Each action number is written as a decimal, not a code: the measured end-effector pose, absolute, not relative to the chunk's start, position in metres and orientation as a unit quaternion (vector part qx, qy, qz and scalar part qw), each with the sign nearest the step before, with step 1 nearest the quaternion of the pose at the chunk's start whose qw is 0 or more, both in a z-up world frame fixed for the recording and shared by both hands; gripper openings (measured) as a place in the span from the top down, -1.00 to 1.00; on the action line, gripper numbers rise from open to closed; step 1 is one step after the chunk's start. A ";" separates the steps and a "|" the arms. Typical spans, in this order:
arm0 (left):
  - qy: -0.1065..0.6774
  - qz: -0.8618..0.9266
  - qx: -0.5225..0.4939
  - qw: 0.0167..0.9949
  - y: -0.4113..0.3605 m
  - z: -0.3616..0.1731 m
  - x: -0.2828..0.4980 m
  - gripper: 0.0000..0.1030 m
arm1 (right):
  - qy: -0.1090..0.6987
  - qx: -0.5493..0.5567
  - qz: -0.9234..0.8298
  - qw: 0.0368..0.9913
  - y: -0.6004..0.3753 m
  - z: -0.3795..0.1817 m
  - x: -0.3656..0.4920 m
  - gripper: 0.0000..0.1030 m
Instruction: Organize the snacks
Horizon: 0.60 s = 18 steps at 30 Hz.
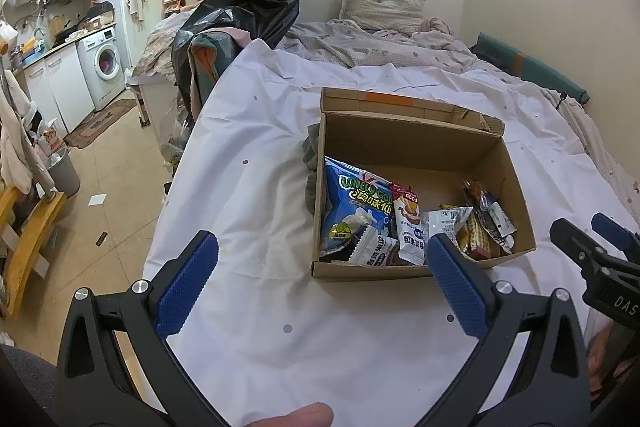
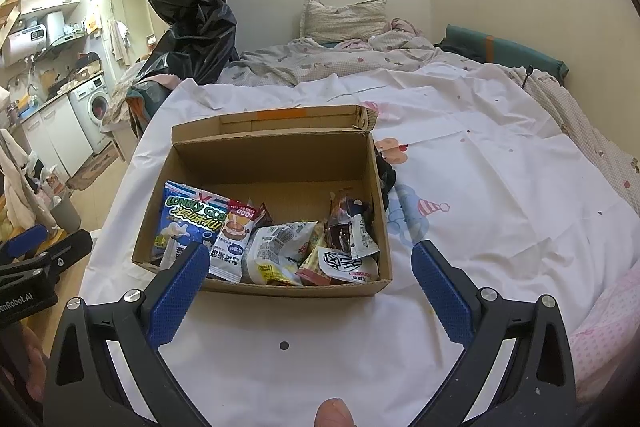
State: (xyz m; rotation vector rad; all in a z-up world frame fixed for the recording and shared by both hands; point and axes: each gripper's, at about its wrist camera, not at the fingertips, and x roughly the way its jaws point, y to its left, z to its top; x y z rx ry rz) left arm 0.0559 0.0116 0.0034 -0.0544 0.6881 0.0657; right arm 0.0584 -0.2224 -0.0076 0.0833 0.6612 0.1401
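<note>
Snacks gathered in an open cardboard box (image 2: 262, 163) on the bed, both tongs apart and empty.

Packed toward the near wall of the box: a blue puffed-snack bag (image 2: 188, 223) leaning on the left wall, white sachets (image 2: 276, 247) in the middle, dark wrappers (image 2: 344, 227) propped at the right, probably to leave the far half free. Set on a white sheet (image 2: 500, 187) with its lid flap folded back for reach from above. Held low just short of the near wall, left gripper (image 1: 322, 281) and right gripper (image 2: 310, 285) spread wide, nothing between the blue pads; possibly a dark cloth wedged beside the box, too hidden to tell.
</note>
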 end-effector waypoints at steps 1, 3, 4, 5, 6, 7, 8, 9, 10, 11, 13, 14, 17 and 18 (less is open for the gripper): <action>0.337 0.032 -0.026 0.941 0.011 0.004 0.056 -1.00 | 0.325 0.041 0.068 0.942 -0.223 -0.008 0.058 -1.00; 0.338 0.033 -0.026 0.940 0.012 0.004 0.056 -1.00 | 0.325 0.040 0.068 0.942 -0.222 -0.008 0.059 -1.00; 0.338 0.032 -0.027 0.940 0.012 0.004 0.056 -1.00 | 0.325 0.041 0.068 0.942 -0.222 -0.008 0.059 -1.00; 0.338 0.032 -0.027 0.940 0.012 0.004 0.055 -1.00 | 0.325 0.041 0.068 0.942 -0.222 -0.008 0.059 -1.00; 0.338 0.031 -0.027 0.940 0.011 0.004 0.056 -1.00 | 0.324 0.041 0.068 0.943 -0.222 -0.008 0.059 -1.00; 0.338 0.031 -0.026 0.940 0.011 0.004 0.055 -1.00 | 0.325 0.041 0.068 0.943 -0.222 -0.008 0.059 -1.00; 0.339 0.031 -0.026 0.940 0.011 0.003 0.055 -1.00 | 0.325 0.041 0.068 0.942 -0.222 -0.009 0.059 -1.00; 0.339 0.031 -0.026 0.940 0.012 0.003 0.055 -1.00 | 0.325 0.041 0.068 0.942 -0.222 -0.009 0.059 -1.00; 0.339 0.031 -0.026 0.940 0.011 0.003 0.056 -1.00 | 0.325 0.041 0.068 0.942 -0.222 -0.009 0.059 -1.00; 0.339 0.033 -0.026 0.940 0.012 0.003 0.055 -1.00 | 0.325 0.041 0.068 0.942 -0.222 -0.009 0.059 -1.00; 0.339 0.033 -0.027 0.940 0.012 0.004 0.054 -1.00 | 0.324 0.041 0.068 0.943 -0.222 -0.009 0.059 -1.00; 0.339 0.033 -0.027 0.940 0.012 0.004 0.055 -1.00 | 0.324 0.041 0.068 0.943 -0.222 -0.009 0.059 -1.00; 0.340 0.033 -0.026 0.939 0.013 0.003 0.054 -1.00 | 0.324 0.042 0.068 0.943 -0.221 -0.010 0.060 -1.00; 0.340 0.033 -0.027 0.940 0.013 0.003 0.055 -1.00 | 0.324 0.041 0.068 0.943 -0.221 -0.010 0.060 -1.00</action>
